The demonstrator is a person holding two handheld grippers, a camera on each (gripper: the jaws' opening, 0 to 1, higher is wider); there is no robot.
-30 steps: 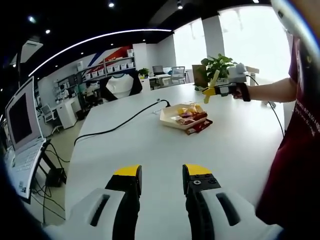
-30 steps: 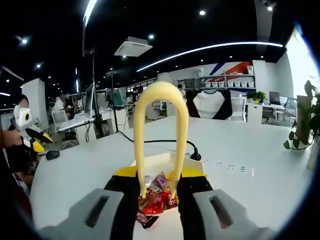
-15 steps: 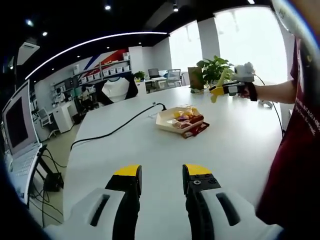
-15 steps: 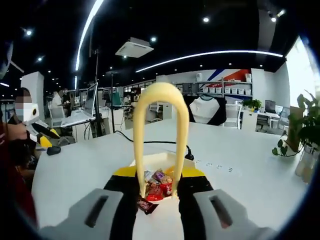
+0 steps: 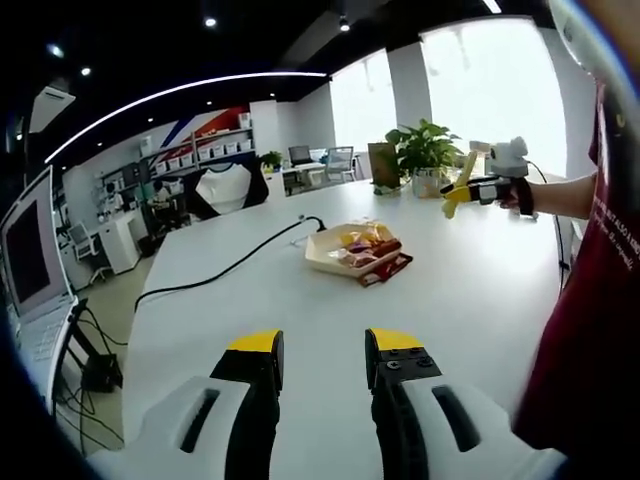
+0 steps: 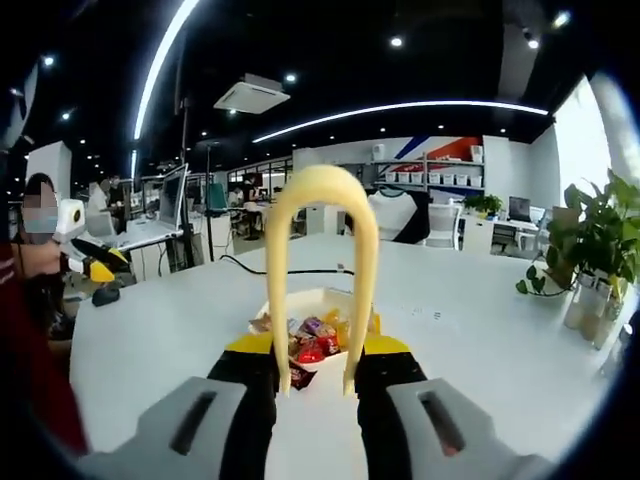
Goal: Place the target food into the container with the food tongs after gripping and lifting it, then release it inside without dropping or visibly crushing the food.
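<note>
While held: right gripper (image 6: 316, 372) jaws clamped on tongs (image 6: 318, 215), farther back from tray (image 6: 312, 303) than before.
Left gripper (image 5: 318, 360): jaws apart, empty, above bench (image 5: 250, 300).

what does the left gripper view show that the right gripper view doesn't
Left gripper view alone: the left gripper, jaws open and empty, low over the white table, and a black cable crossing it.

Right gripper view alone: the yellow food tongs seen close, arched between the right gripper's jaws, their tips empty.

Both: the tray of wrapped snacks, the potted plant and the right gripper.
</note>
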